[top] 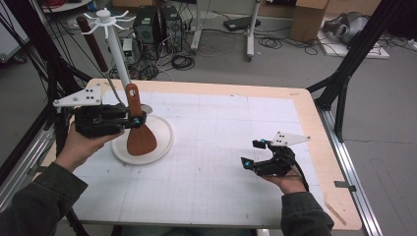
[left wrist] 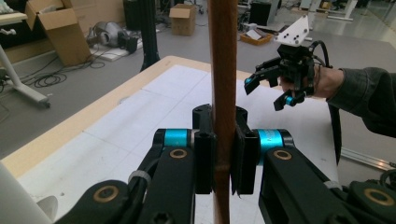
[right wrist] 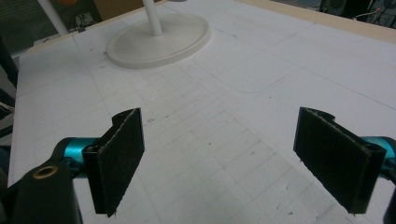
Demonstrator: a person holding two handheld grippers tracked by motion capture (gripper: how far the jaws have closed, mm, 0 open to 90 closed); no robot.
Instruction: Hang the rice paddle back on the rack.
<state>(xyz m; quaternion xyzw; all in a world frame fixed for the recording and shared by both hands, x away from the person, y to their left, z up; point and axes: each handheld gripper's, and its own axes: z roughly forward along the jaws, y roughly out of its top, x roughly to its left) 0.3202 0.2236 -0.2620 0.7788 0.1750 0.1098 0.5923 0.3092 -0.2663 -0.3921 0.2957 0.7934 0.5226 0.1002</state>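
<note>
White gridded table (top: 221,147): wooden spatula (top: 139,129) pinched by its handle in left gripper (top: 132,119), blade hanging over rack base (top: 164,142), beside the pole (top: 118,51); another utensil (top: 92,44) hangs from rack top; right gripper (top: 253,155) spread wide, empty, well apart at right

- The wooden spatula (left wrist: 222,70) runs off the top and bottom edges of the left gripper view, so its blade is cut away there.
- From the high view, its blade (top: 141,139) covers part of the white stand base (top: 164,142).
- In the right gripper view, the stand's pole (right wrist: 152,18) is cut off at the top edge.
</note>
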